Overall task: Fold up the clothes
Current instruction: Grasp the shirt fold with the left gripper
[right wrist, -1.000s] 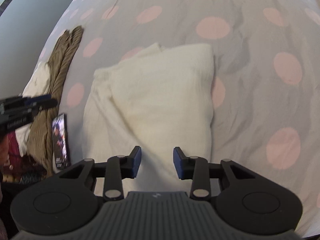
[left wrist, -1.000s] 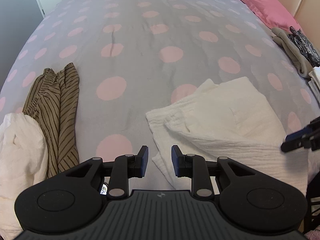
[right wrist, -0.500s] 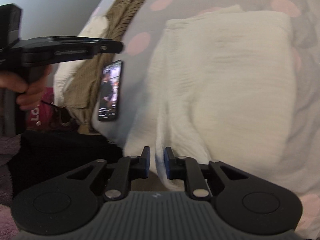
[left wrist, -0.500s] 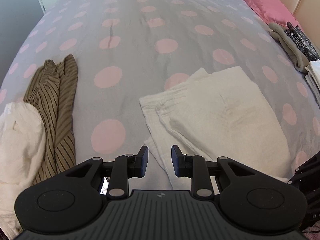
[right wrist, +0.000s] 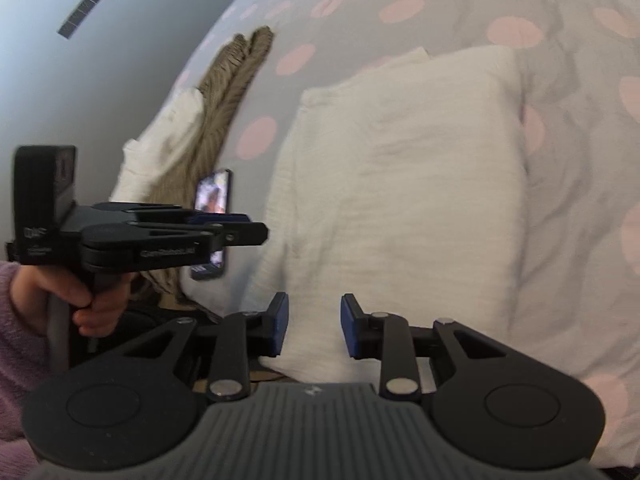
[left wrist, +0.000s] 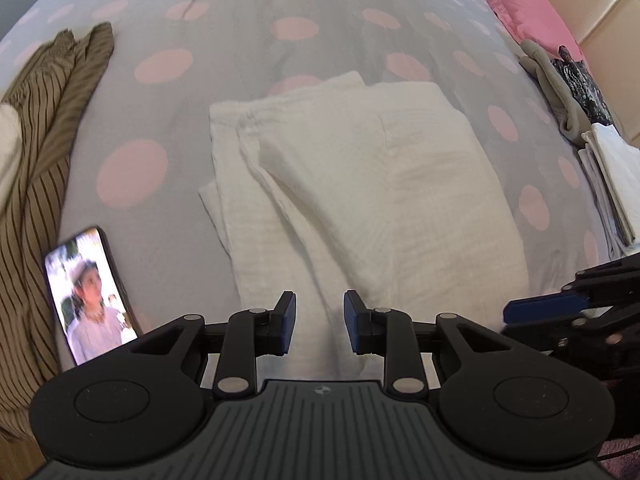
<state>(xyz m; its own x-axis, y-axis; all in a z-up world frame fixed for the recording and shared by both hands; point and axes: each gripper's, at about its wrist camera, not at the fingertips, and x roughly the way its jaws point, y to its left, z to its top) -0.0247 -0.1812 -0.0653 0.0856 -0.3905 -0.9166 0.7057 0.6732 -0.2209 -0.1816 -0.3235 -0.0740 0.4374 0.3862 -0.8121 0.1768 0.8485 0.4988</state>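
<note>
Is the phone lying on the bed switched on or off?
On: the phone screen is lit, showing a picture of a person.

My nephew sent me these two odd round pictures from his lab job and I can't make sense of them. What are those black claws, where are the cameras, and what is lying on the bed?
There is no robot here: a person holds a two-finger gripper in each hand, each with a wide-angle camera looking along its fingers. One picture is from the left gripper, the other from the right gripper, whose jaws are opening; neither holds anything. On the spotted bedspread lie a folded cream garment, a striped brown garment and a lit phone. In the right view, the person's hand holds the left gripper's handle.
</note>
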